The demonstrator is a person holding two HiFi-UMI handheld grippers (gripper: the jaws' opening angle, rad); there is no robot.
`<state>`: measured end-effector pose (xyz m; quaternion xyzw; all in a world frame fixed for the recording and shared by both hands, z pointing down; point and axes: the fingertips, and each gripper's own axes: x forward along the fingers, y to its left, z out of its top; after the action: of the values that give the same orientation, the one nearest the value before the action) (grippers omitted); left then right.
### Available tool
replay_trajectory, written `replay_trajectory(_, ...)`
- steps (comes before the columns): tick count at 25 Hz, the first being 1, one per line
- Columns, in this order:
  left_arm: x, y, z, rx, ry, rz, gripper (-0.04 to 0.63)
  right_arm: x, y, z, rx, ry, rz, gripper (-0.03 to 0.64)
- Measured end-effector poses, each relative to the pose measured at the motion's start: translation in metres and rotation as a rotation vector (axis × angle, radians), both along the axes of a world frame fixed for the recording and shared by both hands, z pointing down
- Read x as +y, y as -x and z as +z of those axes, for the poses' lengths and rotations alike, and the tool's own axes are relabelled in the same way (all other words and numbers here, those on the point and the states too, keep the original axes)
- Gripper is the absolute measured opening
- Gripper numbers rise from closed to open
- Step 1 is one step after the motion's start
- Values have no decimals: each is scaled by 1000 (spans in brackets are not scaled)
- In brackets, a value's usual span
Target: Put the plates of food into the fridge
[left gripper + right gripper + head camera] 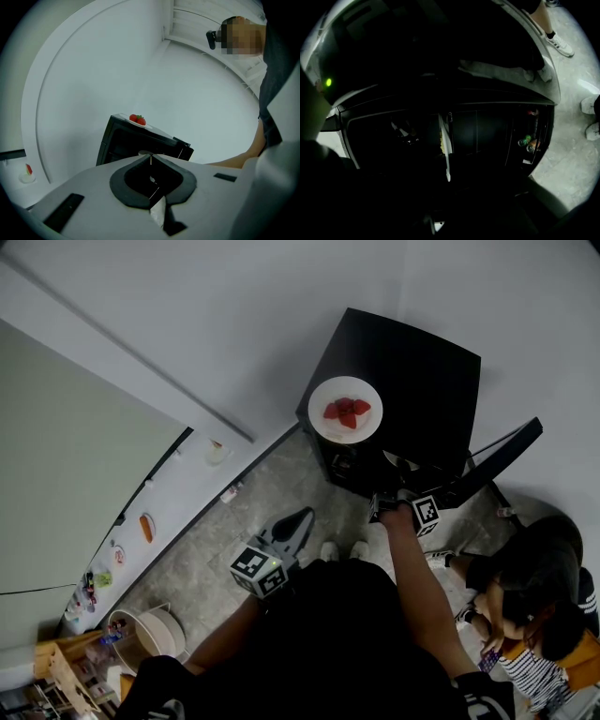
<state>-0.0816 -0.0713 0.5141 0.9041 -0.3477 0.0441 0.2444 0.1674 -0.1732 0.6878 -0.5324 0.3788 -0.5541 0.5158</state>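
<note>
A: Where's the food rn?

B: Two plates. One, the strawberry plate (345, 409), sits on top of the fridge (427, 362), so it's not in yet. The other plate (445, 145) is in the right hand-held gripper (386, 505), pinched by its rim. It shows edge-on in that gripper's view, w/ something yellowish on it.

A: Why by the rim?

B: Prob so it keeps flat and can slide onto a shelf w/o the food tipping. The door (502, 451) hangs open to the right, so the way in is free. The gripper's at the fridge mouth.

A: Left one?

B: The left hand-held gripper (150, 157) is pressed together w/ nothing in it. It's held back and low, aimed at the fridge. Looks parked, out of the right arm's way.

A: Next?

B: I'd guess set this plate down, let go, then fetch the strawberries. The interior's v. dark, so I can't tell which shelf.
</note>
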Motion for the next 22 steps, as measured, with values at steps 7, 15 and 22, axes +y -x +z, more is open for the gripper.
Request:
replay_trajectory(7, 2, 2, -3, 5, 7, -4, 28, -7, 1, -9, 12, -14, 32, 35)
replay_trajectory(15, 3, 0, -2, 13, 7, -3, 28, -1, 1, -8, 108, -27, -59, 55)
replay_trajectory(22, 2, -9, -6, 28, -15, 13, 28, 25, 1, -12, 220, -33, -172, 78)
